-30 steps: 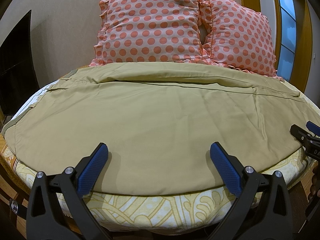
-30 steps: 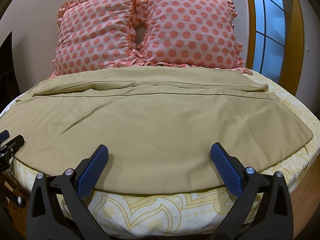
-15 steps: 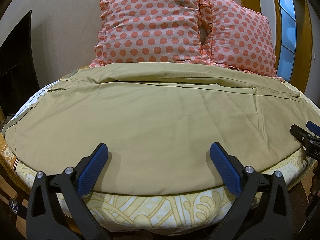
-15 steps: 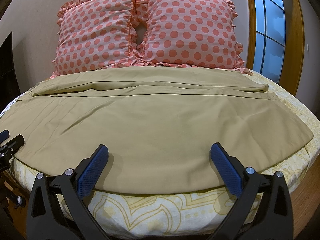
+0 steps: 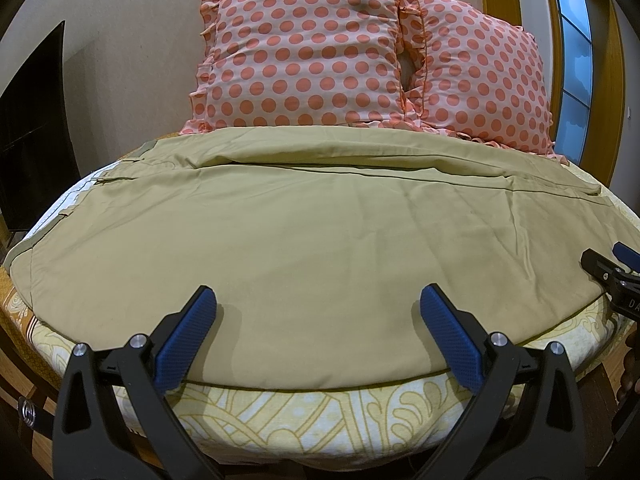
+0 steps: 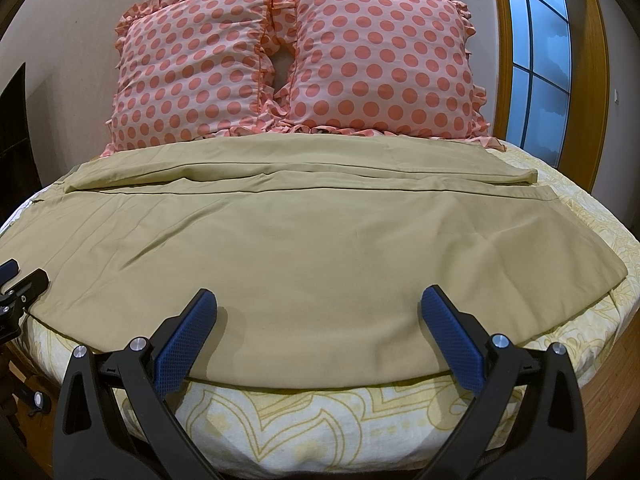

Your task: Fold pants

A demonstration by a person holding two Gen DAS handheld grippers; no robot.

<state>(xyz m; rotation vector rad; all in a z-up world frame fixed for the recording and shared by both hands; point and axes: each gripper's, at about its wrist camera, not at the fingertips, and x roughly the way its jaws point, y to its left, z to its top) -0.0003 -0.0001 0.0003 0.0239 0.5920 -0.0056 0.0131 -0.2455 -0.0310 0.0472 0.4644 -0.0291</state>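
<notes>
Khaki pants lie spread flat across the bed, waistband at the left, leg hems at the right; they also show in the right wrist view. The far leg lies behind the near one along a long seam. My left gripper is open and empty, hovering over the near edge of the pants toward the waist side. My right gripper is open and empty over the near edge toward the hem side. Each gripper shows at the side of the other's view: the right gripper, the left gripper.
The bed has a cream and yellow patterned sheet. Two pink polka-dot pillows lean on the wall at the head. A window with a wooden frame is at the right. A dark screen stands at the left.
</notes>
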